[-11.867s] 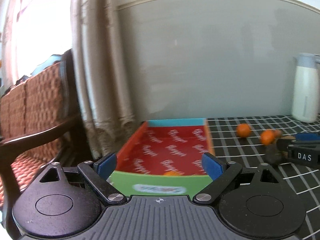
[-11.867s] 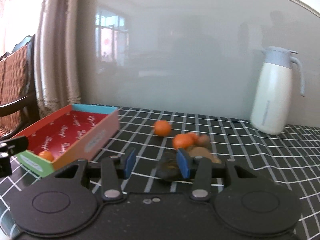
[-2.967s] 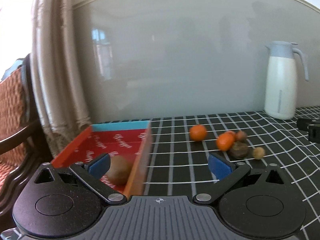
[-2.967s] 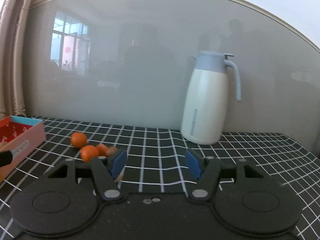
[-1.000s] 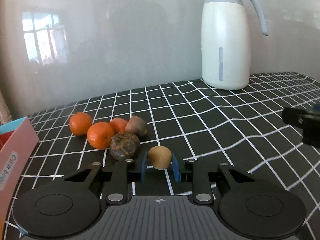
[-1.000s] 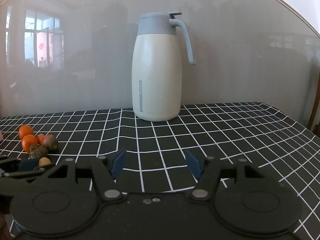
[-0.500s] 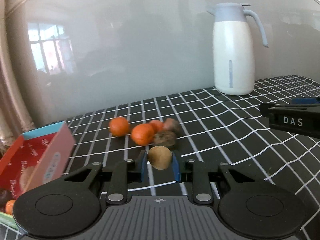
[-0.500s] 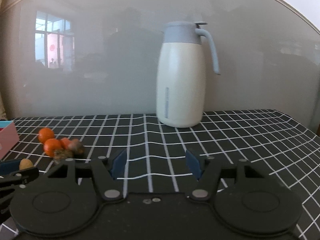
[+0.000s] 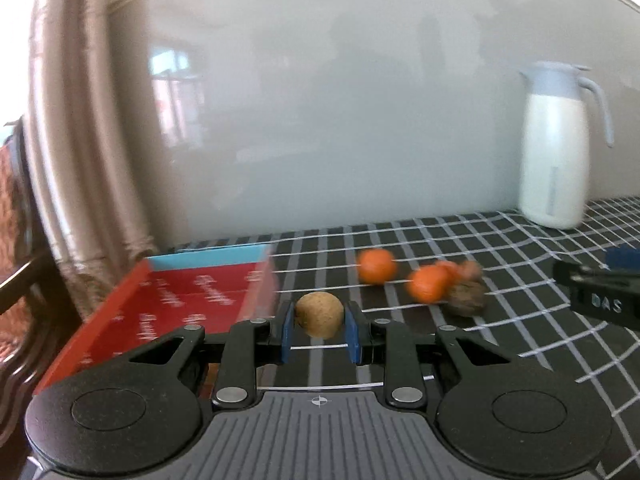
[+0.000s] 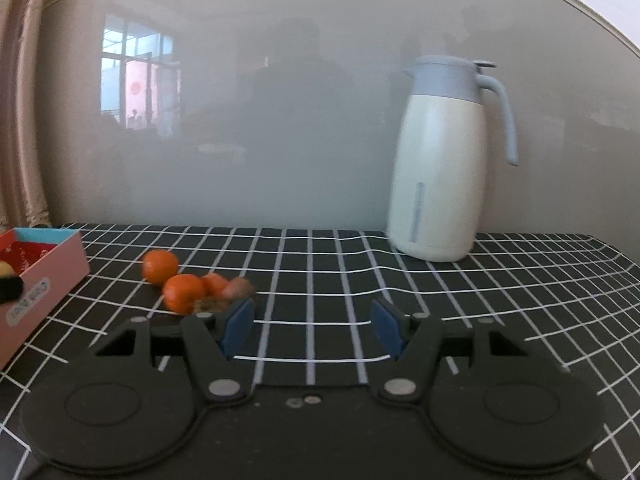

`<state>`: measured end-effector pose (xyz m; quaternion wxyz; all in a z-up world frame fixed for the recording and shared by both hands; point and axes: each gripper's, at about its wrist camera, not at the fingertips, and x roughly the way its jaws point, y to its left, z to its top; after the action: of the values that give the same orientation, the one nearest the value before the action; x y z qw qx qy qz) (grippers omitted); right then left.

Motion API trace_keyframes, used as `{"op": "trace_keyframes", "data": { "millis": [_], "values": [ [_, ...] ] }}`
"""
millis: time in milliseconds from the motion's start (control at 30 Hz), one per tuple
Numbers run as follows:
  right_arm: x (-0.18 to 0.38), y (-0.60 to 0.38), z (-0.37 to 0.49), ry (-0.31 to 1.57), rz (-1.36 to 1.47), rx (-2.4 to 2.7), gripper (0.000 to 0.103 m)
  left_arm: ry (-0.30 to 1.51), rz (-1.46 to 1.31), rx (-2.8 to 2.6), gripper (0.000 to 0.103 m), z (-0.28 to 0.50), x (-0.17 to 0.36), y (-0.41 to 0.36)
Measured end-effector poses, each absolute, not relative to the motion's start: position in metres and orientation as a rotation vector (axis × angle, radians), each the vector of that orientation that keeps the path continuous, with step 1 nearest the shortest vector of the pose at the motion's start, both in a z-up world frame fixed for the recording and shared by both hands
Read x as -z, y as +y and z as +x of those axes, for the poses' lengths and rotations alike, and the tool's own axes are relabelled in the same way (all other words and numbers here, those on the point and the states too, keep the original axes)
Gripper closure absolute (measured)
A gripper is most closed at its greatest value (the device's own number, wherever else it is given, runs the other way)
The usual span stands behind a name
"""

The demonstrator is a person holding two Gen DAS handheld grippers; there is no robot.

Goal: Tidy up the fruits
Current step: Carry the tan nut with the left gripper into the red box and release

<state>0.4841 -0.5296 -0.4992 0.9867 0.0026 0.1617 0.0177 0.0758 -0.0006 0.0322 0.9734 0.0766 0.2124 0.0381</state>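
Our left gripper (image 9: 318, 330) clamps a small round tan-brown fruit (image 9: 319, 314) above the black grid-patterned tablecloth (image 9: 500, 248), beside the red cardboard box (image 9: 192, 300). Our right gripper (image 10: 312, 330) stands half open, empty, near the orange tangerines (image 10: 184, 293).

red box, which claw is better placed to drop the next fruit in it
Left. The left claw is shut on the small brown fruit, with the red box close ahead to its left. The right claw is open and empty.
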Motion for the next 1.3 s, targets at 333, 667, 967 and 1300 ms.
{"op": "trace_keyframes", "data": {
  "millis": [333,667,967,1300],
  "values": [
    [0.502,-0.472,0.478,0.326,-0.037,-0.106,0.039,0.443,0.115,-0.217,0.076,0.072,-0.029,0.088],
    [0.507,-0.427,0.473,0.325,-0.083,-0.169,0.039,0.508,0.067,-0.314,0.076,0.079,-0.012,0.144],
    [0.507,-0.423,0.47,0.322,-0.083,-0.18,0.038,0.489,0.104,-0.319,0.071,0.075,-0.016,0.136],
    [0.506,-0.437,0.463,0.31,-0.116,-0.171,0.03,0.407,0.095,-0.313,0.008,0.059,-0.025,0.111]
  ]
}}
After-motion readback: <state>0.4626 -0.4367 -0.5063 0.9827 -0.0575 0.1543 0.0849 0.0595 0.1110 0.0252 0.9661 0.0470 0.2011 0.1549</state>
